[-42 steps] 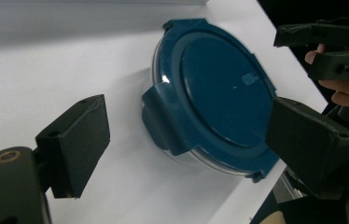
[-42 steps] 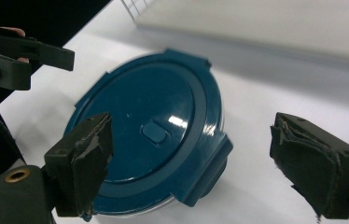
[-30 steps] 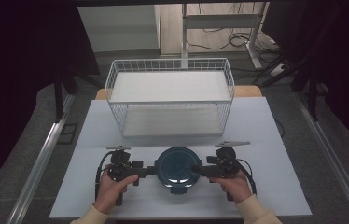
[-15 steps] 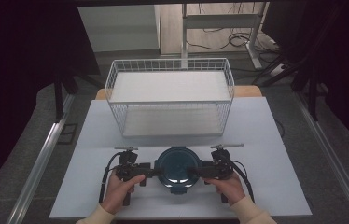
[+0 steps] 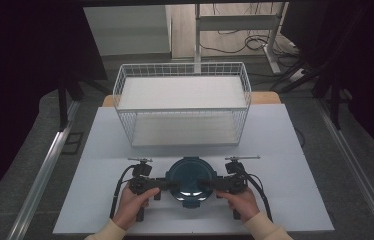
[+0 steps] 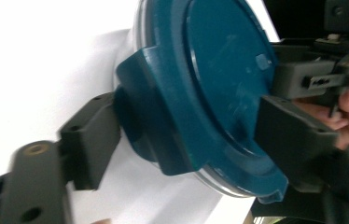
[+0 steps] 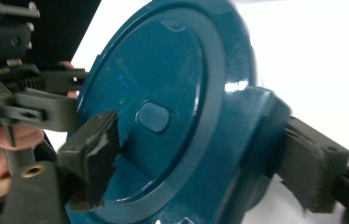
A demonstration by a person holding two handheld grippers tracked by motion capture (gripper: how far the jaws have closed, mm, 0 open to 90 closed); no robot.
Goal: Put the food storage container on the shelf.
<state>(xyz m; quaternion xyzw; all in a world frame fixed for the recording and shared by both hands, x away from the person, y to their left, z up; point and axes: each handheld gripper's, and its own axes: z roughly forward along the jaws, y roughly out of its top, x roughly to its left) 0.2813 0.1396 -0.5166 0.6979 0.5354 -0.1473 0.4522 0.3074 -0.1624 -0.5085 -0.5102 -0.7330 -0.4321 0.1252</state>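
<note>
A round container with a dark teal lid (image 5: 191, 180) (image 6: 219, 84) (image 7: 163, 93) sits on the white table (image 5: 285, 150) near the front edge. My left gripper (image 5: 172, 185) (image 6: 186, 119) comes in from the lid's left; its jaws have just been closing and now press on the lid's side tab (image 6: 149, 93). My right gripper (image 5: 206, 185) (image 7: 198, 144) comes in from the right. It has just begun closing and straddles the opposite tab (image 7: 256, 130), one jaw against the tab and the other hovering over the lid top. Each gripper is held by one hand.
A white wire basket (image 5: 182, 66) stands behind the container across the middle of the table. Metal rails run along both sides of the table. Dark floor and cables lie beyond the far edge.
Both grippers have moved inward onto the lid's two sides. The left one came in from further out, and its jaws have narrowed onto the tab. The container has not moved.
</note>
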